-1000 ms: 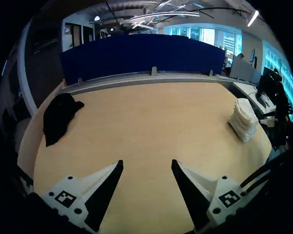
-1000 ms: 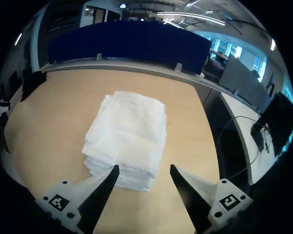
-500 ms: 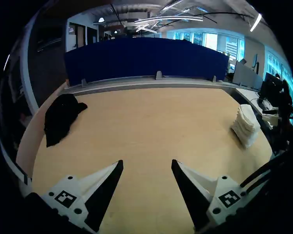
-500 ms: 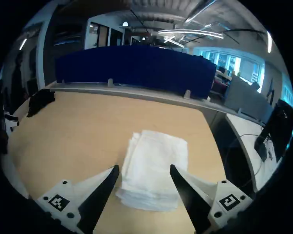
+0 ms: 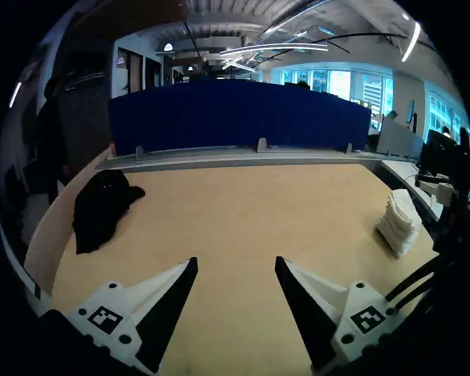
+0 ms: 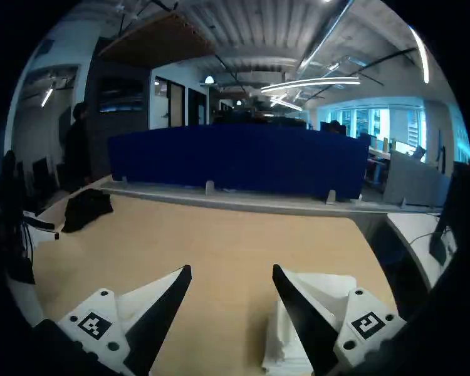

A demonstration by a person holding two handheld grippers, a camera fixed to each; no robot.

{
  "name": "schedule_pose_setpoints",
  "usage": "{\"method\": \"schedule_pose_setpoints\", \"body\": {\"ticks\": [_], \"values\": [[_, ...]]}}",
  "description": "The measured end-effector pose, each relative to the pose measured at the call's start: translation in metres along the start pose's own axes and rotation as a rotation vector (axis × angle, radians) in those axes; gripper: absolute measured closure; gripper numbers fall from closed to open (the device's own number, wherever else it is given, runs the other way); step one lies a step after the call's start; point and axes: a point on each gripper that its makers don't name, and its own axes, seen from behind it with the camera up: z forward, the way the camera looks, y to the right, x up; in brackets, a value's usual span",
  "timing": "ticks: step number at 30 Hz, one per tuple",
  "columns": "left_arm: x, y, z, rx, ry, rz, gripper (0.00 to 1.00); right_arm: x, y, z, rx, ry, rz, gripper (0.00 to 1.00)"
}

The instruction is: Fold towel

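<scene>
Both spread, empty — left claw (image 5: 235, 259), right claw (image 6: 230, 267); one towel stack (image 5: 399, 223); one black cloth (image 5: 101, 208).

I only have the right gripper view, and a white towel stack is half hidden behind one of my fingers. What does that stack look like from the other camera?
Observer: The left gripper view shows the stack of folded white towels side-on. It is several layers high and sits by the right edge of the light wooden table.
Operator: What is the left gripper doing?
Observer: The left gripper is open, with nothing between its fingers and bare tabletop ahead of it.
Operator: Is anything near it?
Observer: A crumpled black cloth lies ahead and to its left, near the table edge and apart from the fingers.
</scene>
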Motion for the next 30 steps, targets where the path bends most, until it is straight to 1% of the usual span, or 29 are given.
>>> {"method": "schedule_pose_setpoints", "body": {"ticks": [6,9,12,16,21,24,26,30], "values": [[0.017,-0.01,0.004,0.009,0.053,-0.014,0.09,0.036,-0.008,0.005,-0.066,0.143,0.064,0.0],[0.026,-0.015,0.006,0.012,0.086,-0.024,0.09,0.054,-0.01,0.005,-0.098,0.219,0.07,0.0],[0.034,-0.021,0.008,0.025,0.118,-0.033,0.09,0.06,-0.01,0.006,-0.132,0.253,0.063,0.0],[0.043,-0.028,0.01,0.038,0.153,-0.043,0.09,0.061,-0.017,0.009,-0.137,0.245,0.048,0.0],[0.062,-0.035,0.011,0.048,0.231,-0.049,0.08,0.063,-0.024,0.012,-0.139,0.243,0.037,0.0],[0.076,-0.041,0.01,0.065,0.29,-0.04,0.09,0.061,-0.028,0.015,-0.14,0.228,0.038,0.0],[0.084,-0.044,0.01,0.08,0.329,-0.025,0.09,0.06,-0.03,0.016,-0.141,0.221,0.037,0.0],[0.093,-0.046,0.011,0.093,0.376,-0.003,0.09,0.06,-0.034,0.019,-0.147,0.216,0.034,0.0]]}}
